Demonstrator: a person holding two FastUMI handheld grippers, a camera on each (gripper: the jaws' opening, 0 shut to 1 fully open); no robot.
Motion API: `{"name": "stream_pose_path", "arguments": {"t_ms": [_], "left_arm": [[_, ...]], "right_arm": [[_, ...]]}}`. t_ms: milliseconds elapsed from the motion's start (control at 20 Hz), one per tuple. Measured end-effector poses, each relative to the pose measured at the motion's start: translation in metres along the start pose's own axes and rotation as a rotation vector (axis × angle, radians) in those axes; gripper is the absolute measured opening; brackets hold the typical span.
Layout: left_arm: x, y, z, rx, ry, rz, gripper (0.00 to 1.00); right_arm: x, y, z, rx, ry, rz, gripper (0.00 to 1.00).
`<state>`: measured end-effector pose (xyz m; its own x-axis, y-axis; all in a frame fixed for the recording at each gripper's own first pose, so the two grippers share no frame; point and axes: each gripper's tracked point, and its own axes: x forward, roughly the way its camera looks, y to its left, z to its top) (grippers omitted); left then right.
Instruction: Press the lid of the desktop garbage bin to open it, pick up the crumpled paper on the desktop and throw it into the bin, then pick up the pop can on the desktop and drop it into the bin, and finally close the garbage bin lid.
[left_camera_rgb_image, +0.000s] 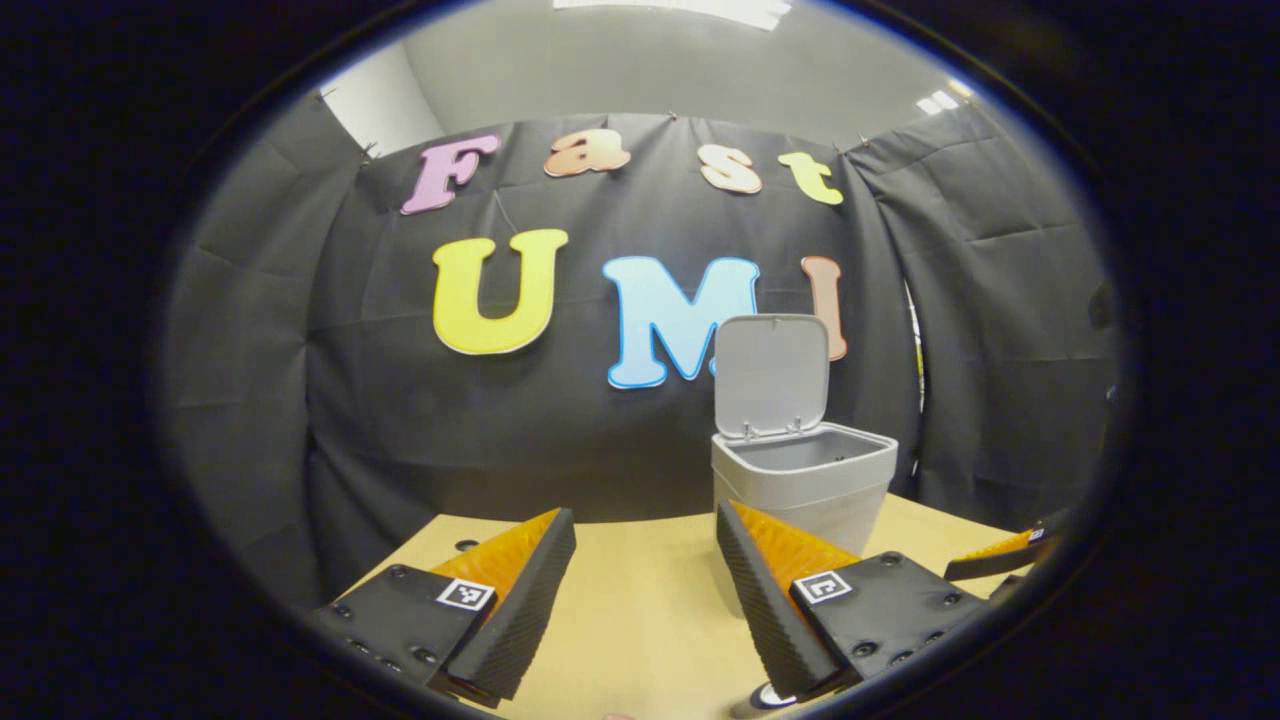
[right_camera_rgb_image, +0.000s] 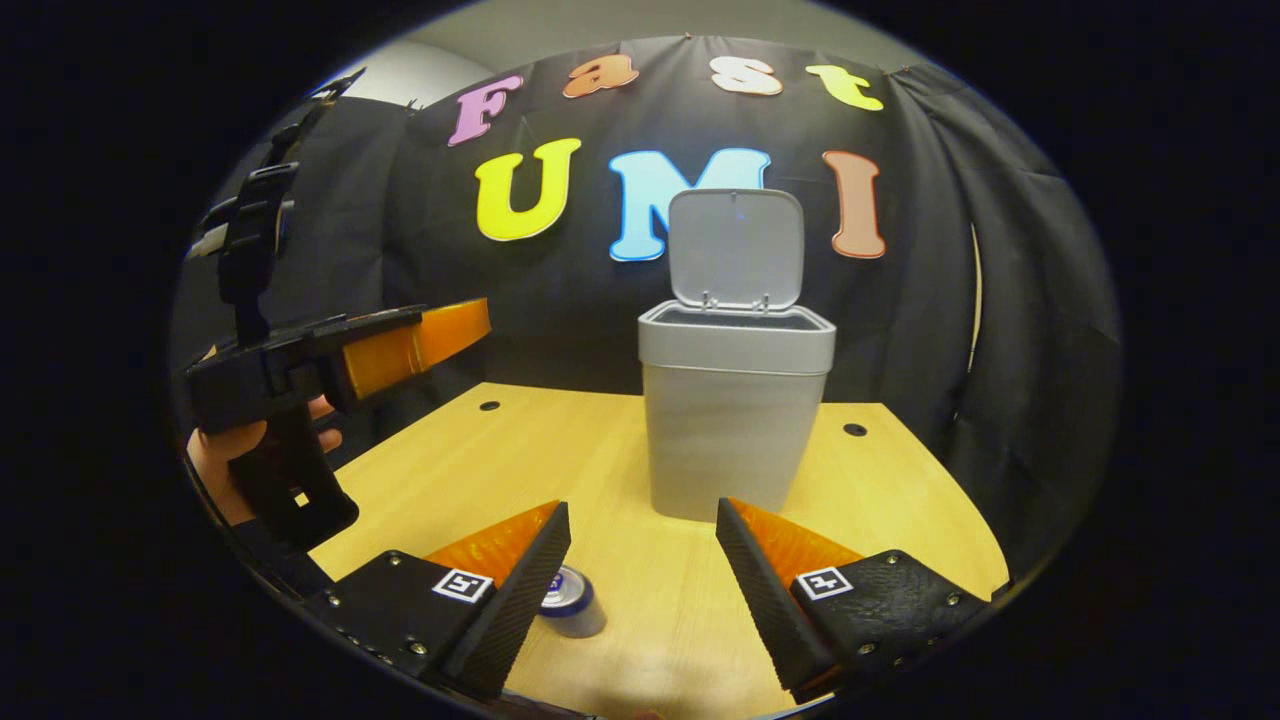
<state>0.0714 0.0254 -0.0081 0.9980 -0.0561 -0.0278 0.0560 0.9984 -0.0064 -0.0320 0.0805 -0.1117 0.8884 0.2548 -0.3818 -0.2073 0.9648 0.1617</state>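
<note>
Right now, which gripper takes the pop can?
Right. The right gripper is open low over the table, with the blue-topped silver pop can beside its finger; the left gripper hangs higher, off aside.

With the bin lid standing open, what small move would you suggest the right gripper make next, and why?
Probably lower the right gripper onto the pop can, which stands on the desk just past its left finger. The jaws are open and empty, the garbage bin has its lid up, and I see no crumpled paper on the desk, so the can looks like the next item.
</note>
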Motion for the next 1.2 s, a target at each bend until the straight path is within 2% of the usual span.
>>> {"name": "stream_pose_path", "arguments": {"t_ms": [50, 250, 550, 900, 1200], "left_arm": [[-0.007, 0.009, -0.003, -0.001, 0.002, 0.017, 0.96], [-0.034, 0.044, -0.013, -0.012, 0.019, 0.079, 0.96], [-0.066, 0.075, -0.01, 0.007, 0.009, 0.136, 0.96], [-0.066, 0.06, -0.014, -0.006, 0.017, 0.12, 0.96], [-0.069, 0.051, -0.017, 0.023, 0.031, 0.113, 0.96]], "right_arm": [[0.002, 0.008, -0.004, -0.003, 0.017, 0.022, 0.95], [0.01, 0.035, -0.022, -0.027, 0.084, 0.082, 0.95], [0.02, 0.054, -0.051, -0.038, 0.183, 0.12, 0.95], [0.038, 0.052, -0.087, -0.084, 0.343, 0.132, 0.95], [0.053, 0.049, -0.114, -0.099, 0.418, 0.131, 0.95]]}}
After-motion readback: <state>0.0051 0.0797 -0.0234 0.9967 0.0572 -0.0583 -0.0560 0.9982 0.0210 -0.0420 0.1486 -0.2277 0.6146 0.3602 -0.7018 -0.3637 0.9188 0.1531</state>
